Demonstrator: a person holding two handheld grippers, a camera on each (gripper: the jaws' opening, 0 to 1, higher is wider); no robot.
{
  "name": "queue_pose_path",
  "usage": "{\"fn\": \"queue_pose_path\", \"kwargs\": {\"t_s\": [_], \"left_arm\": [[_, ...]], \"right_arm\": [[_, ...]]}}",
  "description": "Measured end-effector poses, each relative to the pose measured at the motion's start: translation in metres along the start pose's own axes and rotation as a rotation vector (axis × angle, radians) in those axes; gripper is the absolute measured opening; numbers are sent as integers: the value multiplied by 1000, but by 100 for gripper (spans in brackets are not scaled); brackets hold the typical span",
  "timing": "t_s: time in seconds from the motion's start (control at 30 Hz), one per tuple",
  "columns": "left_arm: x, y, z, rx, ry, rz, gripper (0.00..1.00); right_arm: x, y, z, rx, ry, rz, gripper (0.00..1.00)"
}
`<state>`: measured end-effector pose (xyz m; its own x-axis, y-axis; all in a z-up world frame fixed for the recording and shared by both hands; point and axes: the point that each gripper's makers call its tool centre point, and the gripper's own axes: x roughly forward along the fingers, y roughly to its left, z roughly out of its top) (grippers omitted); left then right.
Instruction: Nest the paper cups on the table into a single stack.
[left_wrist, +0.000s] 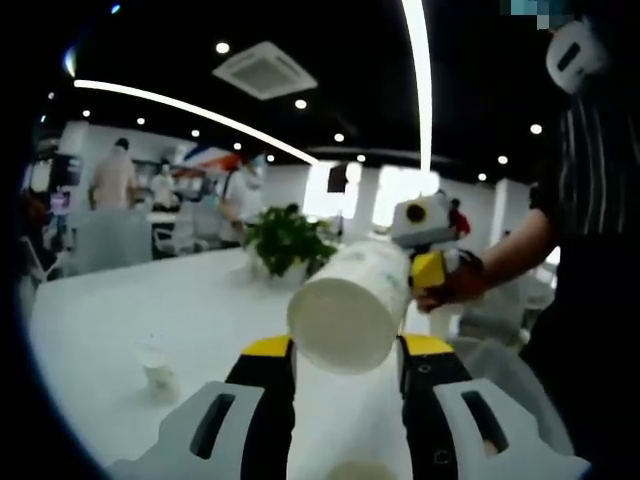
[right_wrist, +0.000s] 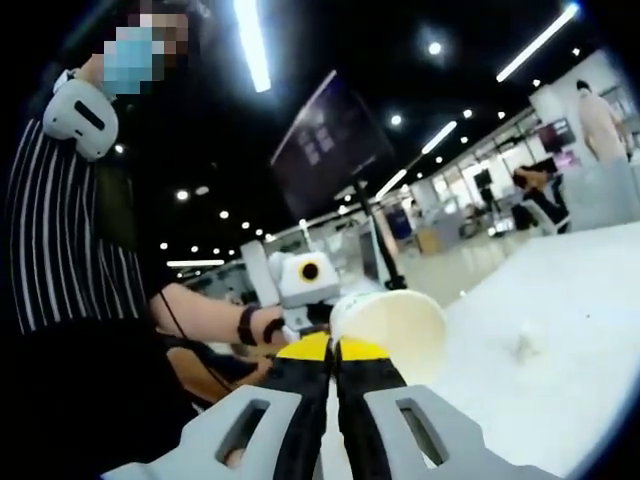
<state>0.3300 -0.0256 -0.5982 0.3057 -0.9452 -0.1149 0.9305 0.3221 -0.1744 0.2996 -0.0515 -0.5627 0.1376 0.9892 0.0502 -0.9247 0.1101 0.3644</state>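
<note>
Room: a large hall with a dark ceiling, strip lights and people far off is seen behind a white table.
Cup: a paper cup is held up off the table on its side between the two grippers, its base toward the left gripper view and its open mouth toward the right gripper view.
Left gripper: the left gripper is seen with its jaws spread wide, one on each side of the cup's base end; whether the pads touch the cup cannot be told.
Right gripper: the right gripper has its jaws drawn nearly together, apparently pinching the cup's rim wall.
Second cup: a small pale object, perhaps another cup, stands on the table near and to the left; it is too blurred to be sure.
Step in hand: the cup is judged to be in carriage toward a mate for nesting.
Doing it well: the rim should be gripped lightly so the mouth is not crushed, and the cup turned in line with the other before it is slid on.
Edges: the near table edge lies just below the left jaws.
Open room: bare tabletop is left around the small object; a plant stands farther back, well apart.
</note>
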Motion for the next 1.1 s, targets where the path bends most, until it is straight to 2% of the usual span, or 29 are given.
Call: {"fn": "queue_pose_path", "kwargs": {"t_s": [0.13,0.53,0.7,0.8,0.9,0.97,1.1], "left_arm": [[-1,-2,2,1,-9,4,42],[-6,2,-9,-9,16,44,57],[-9,9,-14,-21,32,83,70],[-13,13,-15,-9,28,99,72],[-17,16,-17,39,48,122,71],[-18,17,-19,21,50,126,72],[-25,22,-21,35,51,157,78]], "right_arm": [[1,0,0,8,-1,4,0],[0,-2,-7,25,13,-6,0],[-1,-2,-5,36,1,-9,0],[-2,-4,-3,44,-7,-17,0],[-3,-5,-4,47,-7,-20,0],[-4,-6,-6,56,-4,-24,0],[-4,-9,-8,69,-7,-33,0]]}}
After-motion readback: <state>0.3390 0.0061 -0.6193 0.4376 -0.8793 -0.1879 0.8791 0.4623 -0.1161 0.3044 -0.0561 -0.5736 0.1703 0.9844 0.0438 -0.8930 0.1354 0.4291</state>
